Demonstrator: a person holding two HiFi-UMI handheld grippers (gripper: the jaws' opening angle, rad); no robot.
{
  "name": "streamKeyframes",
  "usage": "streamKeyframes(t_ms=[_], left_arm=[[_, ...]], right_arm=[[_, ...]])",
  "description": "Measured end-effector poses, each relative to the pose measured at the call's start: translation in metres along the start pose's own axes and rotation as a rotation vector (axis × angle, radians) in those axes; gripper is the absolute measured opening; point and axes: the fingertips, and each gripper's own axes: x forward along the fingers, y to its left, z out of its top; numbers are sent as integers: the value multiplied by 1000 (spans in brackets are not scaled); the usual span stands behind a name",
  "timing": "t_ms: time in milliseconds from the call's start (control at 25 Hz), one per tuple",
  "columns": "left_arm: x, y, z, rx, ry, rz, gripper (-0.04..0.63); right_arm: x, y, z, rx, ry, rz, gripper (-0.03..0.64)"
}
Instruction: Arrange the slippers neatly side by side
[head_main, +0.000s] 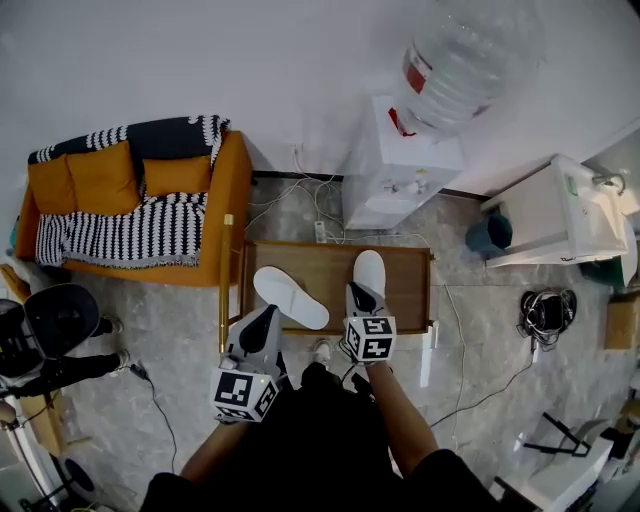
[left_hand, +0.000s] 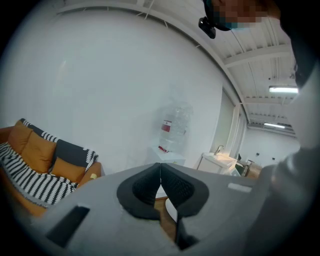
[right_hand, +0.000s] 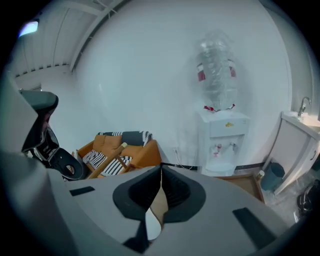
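Holds the left gripper (head_main: 268, 315) clenched on nothing, pads pressed together, above the near left edge of the wooden table (head_main: 405, 290). Holds the right gripper (head_main: 360, 292) likewise closed and empty, above the table's near edge, over the heel end of the straight slipper (head_main: 369, 268). Finds both white slippers on the table: the slanted slipper (head_main: 290, 297) across its middle, the straight one toward its right half, apart. Shows an orange sofa (head_main: 180, 175) left of the table, a water dispenser (head_main: 400, 170) behind it.

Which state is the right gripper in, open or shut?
Shut. On the right gripper the jaws meet at their tips, with nothing between them.
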Motion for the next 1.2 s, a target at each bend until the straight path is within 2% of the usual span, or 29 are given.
streamKeyframes(t_ms=[320, 800, 1200], left_arm=[[-32, 20, 4, -15, -48, 87, 17], [-67, 54, -4, -51, -73, 186, 17], [-73, 82, -5, -79, -75, 219, 17]], right_arm=[[-14, 61, 27, -87, -90, 130, 17], [-14, 135, 31, -188, -126, 279, 15], [11, 160, 23, -245, -73, 308, 14]])
